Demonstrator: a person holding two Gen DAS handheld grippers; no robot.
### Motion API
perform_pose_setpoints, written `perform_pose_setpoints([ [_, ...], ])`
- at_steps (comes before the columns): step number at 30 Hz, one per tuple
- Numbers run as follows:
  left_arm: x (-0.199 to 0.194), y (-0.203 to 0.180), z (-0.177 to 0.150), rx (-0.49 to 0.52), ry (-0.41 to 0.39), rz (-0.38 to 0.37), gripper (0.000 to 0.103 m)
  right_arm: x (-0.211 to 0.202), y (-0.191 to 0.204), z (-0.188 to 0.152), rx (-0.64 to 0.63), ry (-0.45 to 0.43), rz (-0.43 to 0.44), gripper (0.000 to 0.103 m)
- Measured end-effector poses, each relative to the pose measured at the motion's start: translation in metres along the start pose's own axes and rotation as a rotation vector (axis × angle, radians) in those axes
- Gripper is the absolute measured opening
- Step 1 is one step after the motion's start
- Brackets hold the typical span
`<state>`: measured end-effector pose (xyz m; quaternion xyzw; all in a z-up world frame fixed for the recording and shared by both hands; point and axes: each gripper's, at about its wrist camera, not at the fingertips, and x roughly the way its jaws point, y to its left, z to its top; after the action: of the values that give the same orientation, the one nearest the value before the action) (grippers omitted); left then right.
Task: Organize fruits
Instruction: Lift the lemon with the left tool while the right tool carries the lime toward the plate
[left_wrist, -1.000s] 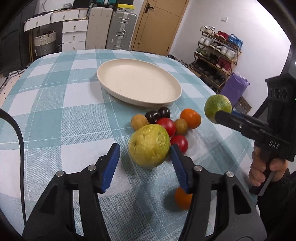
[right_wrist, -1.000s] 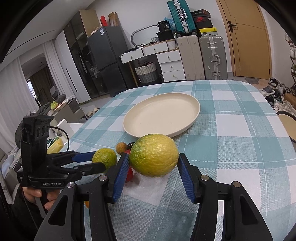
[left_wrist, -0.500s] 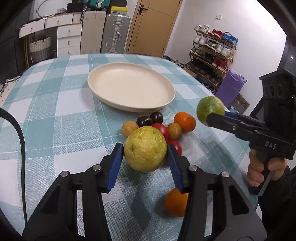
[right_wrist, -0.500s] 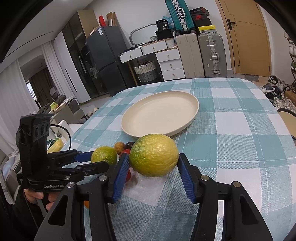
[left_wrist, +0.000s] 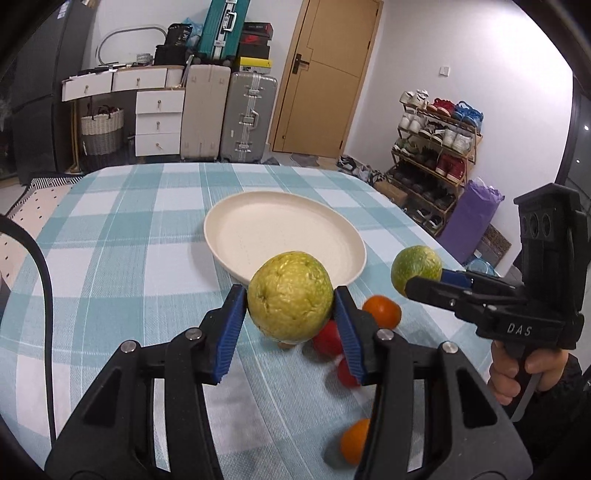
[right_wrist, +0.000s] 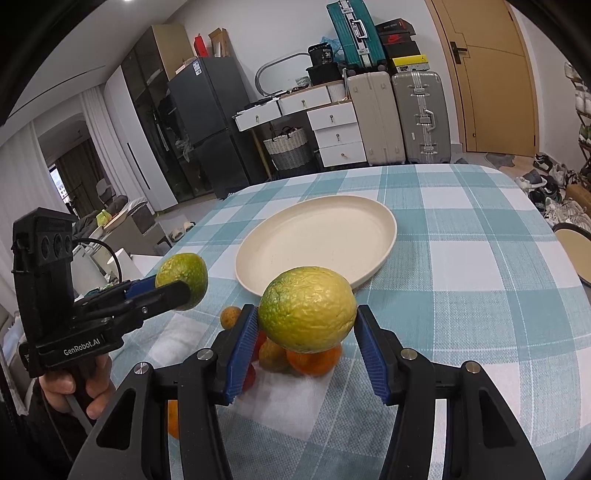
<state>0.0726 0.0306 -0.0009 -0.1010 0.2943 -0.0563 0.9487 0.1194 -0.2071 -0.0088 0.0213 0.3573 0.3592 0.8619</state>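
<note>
My left gripper (left_wrist: 290, 312) is shut on a yellow-green guava (left_wrist: 290, 295) and holds it above the table, just before the cream plate (left_wrist: 284, 232). My right gripper (right_wrist: 306, 326) is shut on a green-yellow citrus (right_wrist: 306, 308), also lifted; it shows in the left wrist view (left_wrist: 415, 267). The left gripper's guava shows in the right wrist view (right_wrist: 181, 275). Small fruits lie under both grippers: an orange (left_wrist: 382, 312), red tomatoes (left_wrist: 328, 338), a second orange (left_wrist: 354, 441) and a brown fruit (right_wrist: 229, 316). The plate (right_wrist: 314, 240) holds nothing.
The table wears a teal checked cloth (left_wrist: 110, 258). A black cable (left_wrist: 40, 280) runs at the left. Another plate's edge (right_wrist: 576, 254) shows at the far right. Suitcases, drawers and a shoe rack stand beyond the table.
My left gripper closed on the guava, lifted it off the cloth and moved toward the plate. My right gripper kept hold of the citrus and stayed about level.
</note>
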Motion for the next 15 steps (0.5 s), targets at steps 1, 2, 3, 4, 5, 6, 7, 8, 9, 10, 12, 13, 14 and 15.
perform_pose_setpoints([
  [1, 0.001, -0.001, 0.002, 0.003, -0.007, 0.005, 0.046, 0.002, 0.001, 0.002, -0.005, -0.002, -0.002, 0.055],
  [2, 0.002, -0.001, 0.004, 0.004, -0.012, 0.01, 0.046, 0.004, 0.001, 0.004, -0.007, -0.002, -0.003, 0.055],
  [3, 0.004, -0.001, 0.007, 0.004, -0.016, 0.014, 0.046, 0.006, 0.002, 0.006, -0.01, -0.002, -0.003, 0.055],
  [4, 0.007, -0.001, 0.009, 0.002, -0.018, 0.015, 0.046, 0.008, 0.002, 0.009, -0.015, -0.004, -0.004, 0.055],
  [5, 0.009, -0.001, 0.011, 0.002, -0.018, 0.016, 0.046, 0.01, 0.003, 0.011, -0.019, -0.006, -0.006, 0.055],
  [6, 0.011, -0.002, 0.012, 0.003, -0.018, 0.016, 0.046, 0.013, 0.003, 0.013, -0.023, -0.007, -0.009, 0.055],
  [7, 0.014, -0.002, 0.014, 0.005, -0.022, 0.016, 0.046, 0.015, 0.003, 0.016, -0.026, -0.007, -0.012, 0.055],
  [8, 0.017, -0.002, 0.015, 0.007, -0.023, 0.02, 0.046, 0.017, 0.003, 0.017, -0.03, -0.008, -0.016, 0.055],
  [9, 0.019, -0.002, 0.017, 0.009, -0.021, 0.023, 0.046, 0.019, 0.002, 0.019, -0.031, -0.007, -0.016, 0.055],
  [10, 0.022, -0.002, 0.018, 0.01, -0.021, 0.025, 0.046, 0.022, 0.002, 0.02, -0.029, -0.004, -0.017, 0.055],
  [12, 0.029, -0.002, 0.02, 0.01, -0.016, 0.027, 0.046, 0.027, 0.0, 0.022, -0.024, -0.003, -0.018, 0.055],
  [13, 0.033, -0.002, 0.021, 0.012, -0.015, 0.03, 0.046, 0.029, -0.001, 0.023, -0.022, 0.0, -0.022, 0.055],
  [14, 0.037, -0.001, 0.021, 0.013, -0.014, 0.034, 0.046, 0.032, -0.002, 0.023, -0.019, 0.002, -0.026, 0.055],
  [15, 0.04, -0.001, 0.022, 0.014, -0.011, 0.039, 0.046, 0.035, -0.004, 0.024, -0.014, 0.005, -0.026, 0.055],
])
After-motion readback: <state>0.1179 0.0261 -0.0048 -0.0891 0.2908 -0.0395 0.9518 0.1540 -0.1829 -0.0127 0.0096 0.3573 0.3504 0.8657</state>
